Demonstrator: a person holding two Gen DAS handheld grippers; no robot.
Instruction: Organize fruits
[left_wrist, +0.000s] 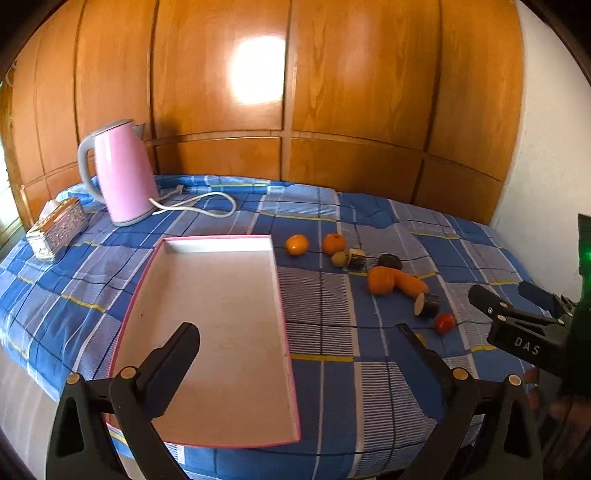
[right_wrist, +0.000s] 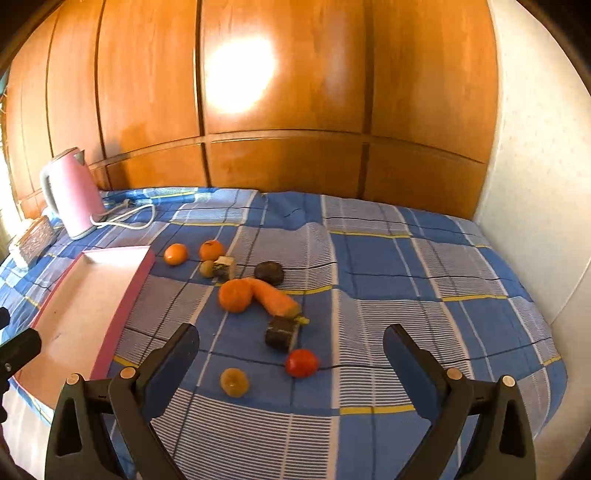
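A pink-rimmed white tray (left_wrist: 221, 314) lies empty on a blue plaid cloth; it also shows in the right wrist view (right_wrist: 110, 273). Several fruits and vegetables lie to its right: oranges (right_wrist: 233, 294) (right_wrist: 176, 254) (right_wrist: 212, 250), a carrot (right_wrist: 275, 297), a red tomato (right_wrist: 301, 363), a yellow fruit (right_wrist: 234, 382), dark cut pieces (right_wrist: 280, 332). My left gripper (left_wrist: 299, 334) is open and empty above the tray's near right corner. My right gripper (right_wrist: 291, 338) is open and empty, just short of the tomato; it also shows in the left wrist view (left_wrist: 506, 293).
A pink kettle (left_wrist: 120, 173) with a white cord (left_wrist: 199, 206) stands at the back left. A silver tissue box (left_wrist: 57, 230) sits left of it. Wooden panels rise behind the bed and a white wall (right_wrist: 535, 184) stands to the right.
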